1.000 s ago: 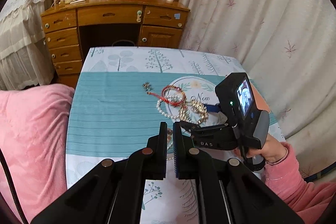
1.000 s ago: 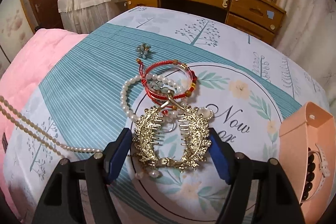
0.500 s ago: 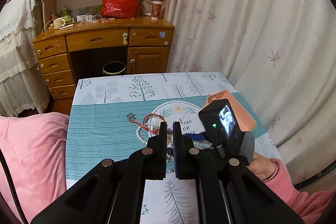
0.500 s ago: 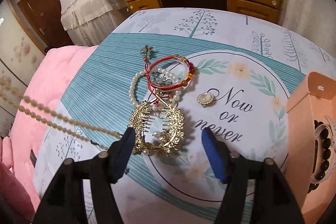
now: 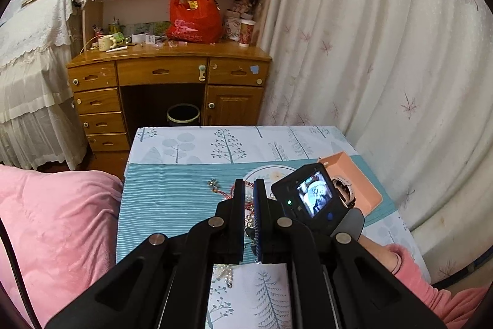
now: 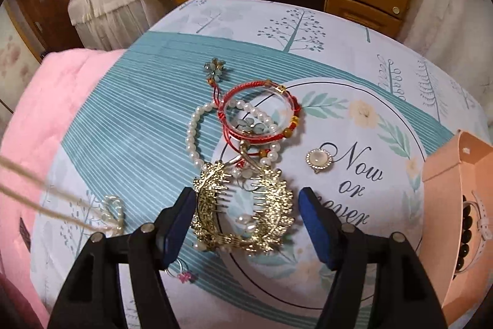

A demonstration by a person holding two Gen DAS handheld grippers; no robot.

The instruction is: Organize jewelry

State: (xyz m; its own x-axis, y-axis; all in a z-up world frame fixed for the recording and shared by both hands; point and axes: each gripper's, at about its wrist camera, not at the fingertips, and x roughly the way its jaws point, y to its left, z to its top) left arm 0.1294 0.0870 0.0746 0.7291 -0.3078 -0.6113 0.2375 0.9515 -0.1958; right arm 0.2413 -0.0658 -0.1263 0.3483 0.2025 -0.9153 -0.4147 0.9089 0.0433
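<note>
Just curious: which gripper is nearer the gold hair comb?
Right. The right gripper straddles the gold hair comb, open. The left gripper sits shut, raised above the table.

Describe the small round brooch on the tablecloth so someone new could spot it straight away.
Find the white printed circle on the tablecloth with the words "Now or never". The brooch lies flat just left of the "N", alone on the cloth. Unlike the red cord bracelet, the pearl bracelet and the gold hair comb to its left, it is one pale stone in a beaded gold rim.

Right tongs (image 6: 246,224), just opening, straddle the gold hair comb (image 6: 243,205).
</note>
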